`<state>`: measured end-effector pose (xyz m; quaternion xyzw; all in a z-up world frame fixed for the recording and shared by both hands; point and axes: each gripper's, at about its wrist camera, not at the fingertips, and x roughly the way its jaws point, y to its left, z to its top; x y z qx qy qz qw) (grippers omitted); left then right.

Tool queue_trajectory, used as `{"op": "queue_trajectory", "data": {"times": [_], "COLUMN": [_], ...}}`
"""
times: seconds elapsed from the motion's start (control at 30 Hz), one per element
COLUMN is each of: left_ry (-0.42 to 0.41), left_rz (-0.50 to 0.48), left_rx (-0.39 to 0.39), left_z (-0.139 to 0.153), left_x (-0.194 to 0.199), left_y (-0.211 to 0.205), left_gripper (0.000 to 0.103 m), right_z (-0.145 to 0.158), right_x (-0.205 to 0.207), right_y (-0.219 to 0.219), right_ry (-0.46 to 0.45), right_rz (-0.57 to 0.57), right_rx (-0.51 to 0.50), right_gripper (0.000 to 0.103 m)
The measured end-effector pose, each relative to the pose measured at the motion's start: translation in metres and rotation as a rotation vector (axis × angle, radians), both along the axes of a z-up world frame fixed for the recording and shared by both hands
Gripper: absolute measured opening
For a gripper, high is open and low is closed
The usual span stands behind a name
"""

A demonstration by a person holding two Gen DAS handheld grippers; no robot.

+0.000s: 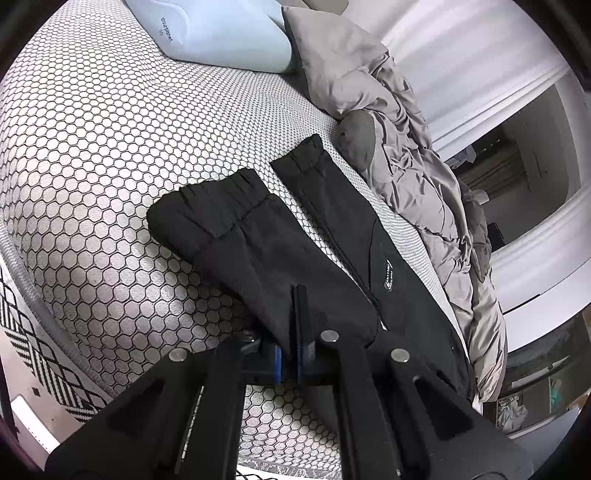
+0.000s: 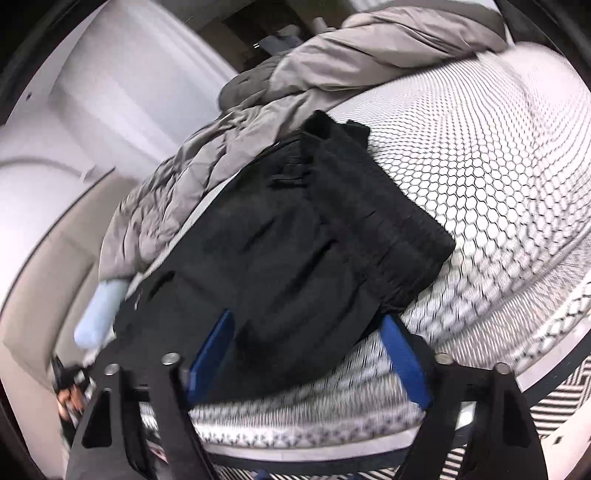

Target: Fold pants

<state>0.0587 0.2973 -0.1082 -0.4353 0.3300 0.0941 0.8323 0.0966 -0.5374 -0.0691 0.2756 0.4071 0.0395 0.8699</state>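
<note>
My black fabric pants (image 1: 266,236) lie on a white mattress printed with black hexagons (image 1: 92,155), beside a crumpled grey quilt (image 1: 406,155) and a pale blue pillow (image 1: 221,33); my gripper pads (image 2: 404,360) are blue.

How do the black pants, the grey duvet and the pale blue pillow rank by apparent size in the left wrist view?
1. Black pants and grey duvet: they look about equal; the pants lie nearer the camera, so I won't rank them.
2. Pale blue pillow: smallest as seen, though farthest away and cut off by the frame's top edge.
</note>
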Motion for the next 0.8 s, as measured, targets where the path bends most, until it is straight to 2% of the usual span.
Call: {"op": "queue_trajectory", "data": {"times": [0.13, 0.33, 0.5, 0.57, 0.73, 0.8], "left_ry": [0.013, 0.035, 0.039, 0.039, 0.046, 0.050], "left_rz": [0.004, 0.017, 0.022, 0.028, 0.022, 0.026], "left_rx": [0.001, -0.011, -0.003, 0.000, 0.017, 0.015], "left_z": [-0.005, -0.019, -0.021, -0.022, -0.028, -0.029], "left_x": [-0.008, -0.010, -0.007, -0.008, -0.004, -0.001], "left_y": [0.005, 0.014, 0.013, 0.011, 0.011, 0.012], "left_gripper": [0.002, 0.002, 0.002, 0.002, 0.002, 0.002], "right_z": [-0.006, 0.001, 0.001, -0.002, -0.010, -0.017], "right_x": [0.005, -0.012, 0.000, 0.004, -0.004, 0.000], "right_y": [-0.009, -0.025, -0.045, -0.041, -0.016, -0.012], "right_ry": [0.001, -0.028, -0.083, -0.077, -0.112, -0.108], "right_rz": [-0.032, -0.074, -0.117, -0.102, -0.001, -0.004], "right_rx": [0.084, 0.064, 0.104, 0.129, 0.188, 0.184], "right_gripper": [0.080, 0.080, 0.080, 0.067, 0.066, 0.060]}}
